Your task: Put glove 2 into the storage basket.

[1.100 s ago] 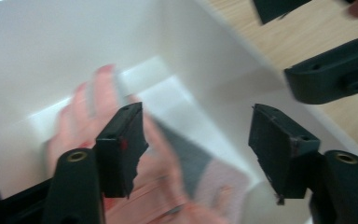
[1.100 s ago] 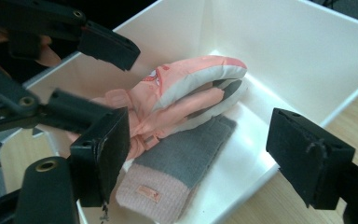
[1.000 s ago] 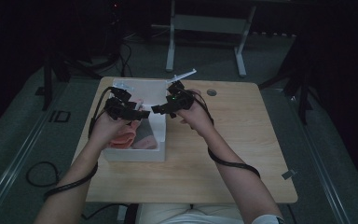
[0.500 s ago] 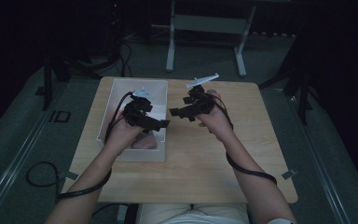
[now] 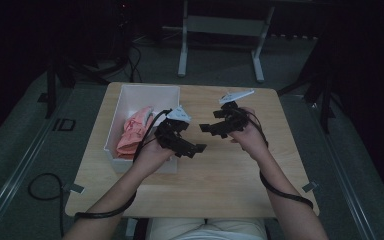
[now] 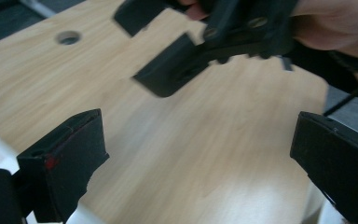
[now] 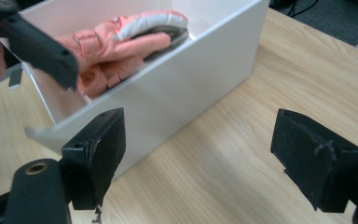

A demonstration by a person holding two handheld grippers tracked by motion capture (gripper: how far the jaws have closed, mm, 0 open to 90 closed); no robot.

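Since a second ago: both hands drawn back from the box toward the table's middle, left gripper (image 5: 192, 148) with jaws just opened wide, nothing between them. In the left gripper view, black pads (image 6: 65, 158) far apart over bare wood, right gripper (image 6: 168, 77) hanging at twelve o'clock. Right gripper's own jaws likewise spread wide, empty, in the right gripper view, pads (image 7: 100, 149) over the tabletop with the white box (image 7: 177, 88) at eleven o'clock. Pink garment (image 5: 134, 131) lying bunched inside that box, touched by neither gripper. From the high view, the two grippers facing each other, tips near but apart, box at nine o'clock of the left hand (image 5: 152, 155). Wooden table (image 5: 230, 175) beneath, small hole (image 6: 68, 37) near its far edge.
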